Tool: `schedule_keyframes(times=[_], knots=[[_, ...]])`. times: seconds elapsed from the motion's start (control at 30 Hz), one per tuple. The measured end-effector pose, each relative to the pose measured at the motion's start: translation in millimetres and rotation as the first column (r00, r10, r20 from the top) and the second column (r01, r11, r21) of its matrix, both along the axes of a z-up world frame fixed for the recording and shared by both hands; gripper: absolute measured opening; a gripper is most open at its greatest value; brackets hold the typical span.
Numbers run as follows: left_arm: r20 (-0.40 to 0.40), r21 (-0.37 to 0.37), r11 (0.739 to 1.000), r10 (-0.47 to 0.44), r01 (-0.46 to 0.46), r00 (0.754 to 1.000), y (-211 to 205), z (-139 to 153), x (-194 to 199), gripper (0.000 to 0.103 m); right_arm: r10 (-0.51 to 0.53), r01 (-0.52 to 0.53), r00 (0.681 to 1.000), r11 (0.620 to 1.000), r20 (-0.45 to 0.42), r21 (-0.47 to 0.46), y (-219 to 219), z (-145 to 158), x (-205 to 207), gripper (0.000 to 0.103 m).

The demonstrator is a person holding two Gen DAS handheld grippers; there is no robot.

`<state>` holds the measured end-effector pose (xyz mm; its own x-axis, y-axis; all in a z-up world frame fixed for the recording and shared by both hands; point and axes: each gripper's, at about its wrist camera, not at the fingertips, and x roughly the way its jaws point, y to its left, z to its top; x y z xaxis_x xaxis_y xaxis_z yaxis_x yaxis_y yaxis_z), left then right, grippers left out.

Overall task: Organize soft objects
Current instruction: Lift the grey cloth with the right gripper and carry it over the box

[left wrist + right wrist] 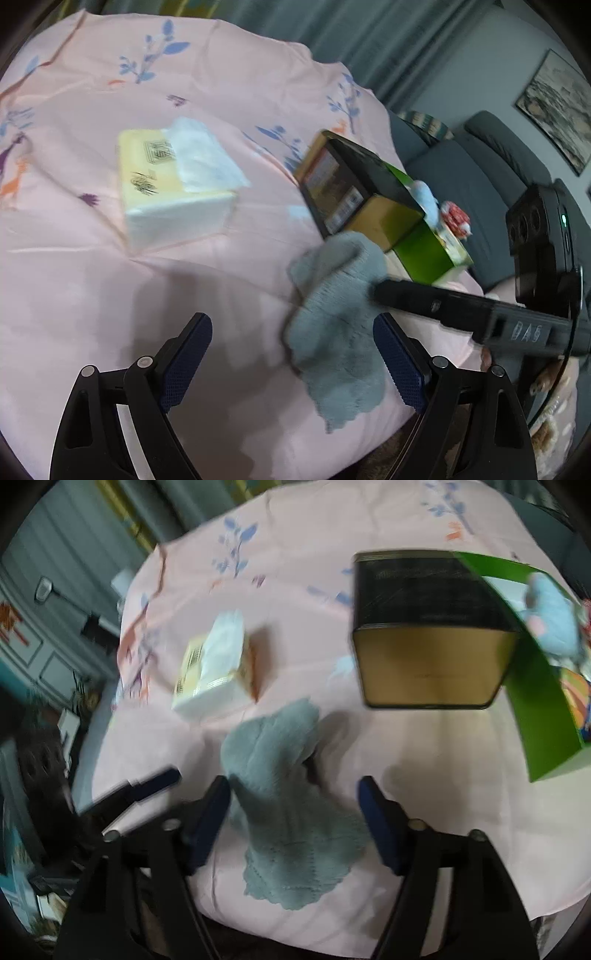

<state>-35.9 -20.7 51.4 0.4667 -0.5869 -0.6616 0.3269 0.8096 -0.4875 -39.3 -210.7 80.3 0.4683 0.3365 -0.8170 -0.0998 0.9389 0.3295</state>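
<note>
Grey cloth (291, 812) lies loose on the sheet between the right hand-held gripper's (293, 819) wide-open jaws.

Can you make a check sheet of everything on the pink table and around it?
Surface: pink floral tablecloth, wrinkled.
Job's things: crumpled grey knitted cloth lying on it; light blue plush toy inside the green cardboard box.
Clutter: yellow tissue pack; black-and-gold tin beside the green box.
Grippers: left gripper open, empty; right gripper open, astride the cloth, pads not pressing.
Cables: thin black cable on the right gripper.
Surroundings: grey sofa, framed picture, curtains.
</note>
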Motion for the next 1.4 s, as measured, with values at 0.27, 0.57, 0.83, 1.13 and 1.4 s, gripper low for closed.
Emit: schedule_keyframes(times=[0.27, 0.57, 0.83, 1.13, 1.4], knots=[[-0.063, 0.017, 0.998, -0.065, 0.066, 0.996, -38, -20, 0, 0.061, -0.015, 0.029, 0.996, 0.987, -0.093, 0.157, -9, -33, 9, 0.075], [-0.005, 0.094, 0.991, -0.091, 0.091, 0.996, -74, -6, 3, 0.036, 0.001, 0.038, 0.992, 0.953, -0.127, 0.301, -11, -42, 9, 0.031], [0.282, 0.099, 0.979, -0.199, 0.178, 0.939, -146, 101, 9, 0.036, -0.148, 0.089, 0.979, 0.930, 0.142, 0.357, -69, 60, -8, 0.030], [0.451, 0.047, 0.934, -0.337, 0.355, 0.827, -259, 148, 36, 0.036, -0.401, 0.268, 0.831, 0.896, 0.386, 0.354, -161, 125, -23, 0.032], [0.348, 0.096, 0.901, -0.429, 0.423, 0.834, -324, 97, 63, 0.036, -0.541, 0.415, 0.790, 0.818, 0.288, 0.398, -229, 80, -18, 0.033]])
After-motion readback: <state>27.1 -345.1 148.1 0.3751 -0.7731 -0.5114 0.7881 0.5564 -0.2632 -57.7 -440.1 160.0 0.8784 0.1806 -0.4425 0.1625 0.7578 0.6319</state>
